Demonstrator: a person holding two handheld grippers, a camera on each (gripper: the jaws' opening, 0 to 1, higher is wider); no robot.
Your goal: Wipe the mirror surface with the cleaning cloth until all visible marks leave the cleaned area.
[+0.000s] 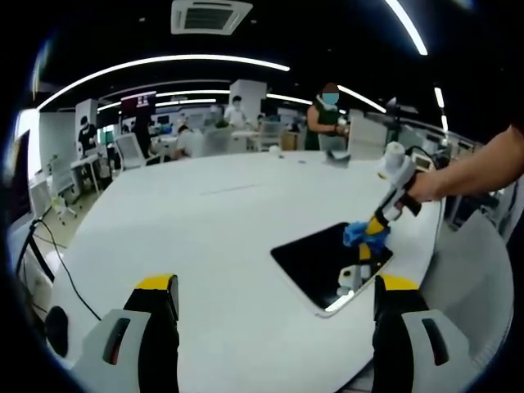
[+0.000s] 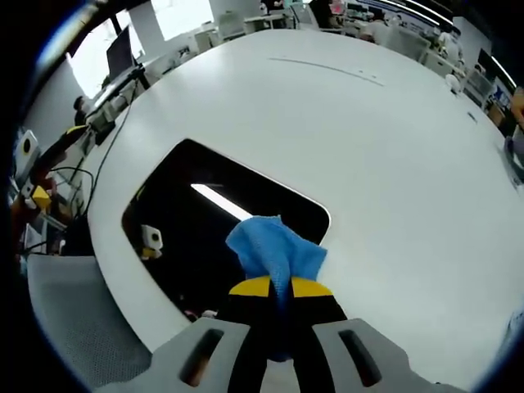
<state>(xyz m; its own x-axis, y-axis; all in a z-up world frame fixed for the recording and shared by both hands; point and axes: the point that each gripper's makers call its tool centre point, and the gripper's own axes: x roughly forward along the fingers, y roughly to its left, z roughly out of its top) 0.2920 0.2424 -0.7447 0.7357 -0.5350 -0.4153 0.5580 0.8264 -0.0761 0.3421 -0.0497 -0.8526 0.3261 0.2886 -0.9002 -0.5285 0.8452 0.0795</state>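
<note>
Left gripper is hovering with jaws spread apart over bare white surface. Mirror is lying near the surface's edge. Right gripper is clamping the blue cloth against the mirror's rim.

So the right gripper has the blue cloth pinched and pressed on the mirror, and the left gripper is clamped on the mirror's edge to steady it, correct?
Not quite. The left gripper is open and clear of the mirror, holding nothing, as the left gripper view shows. The rest holds: the right gripper has the blue cloth pinched and pressed on the mirror.
</note>
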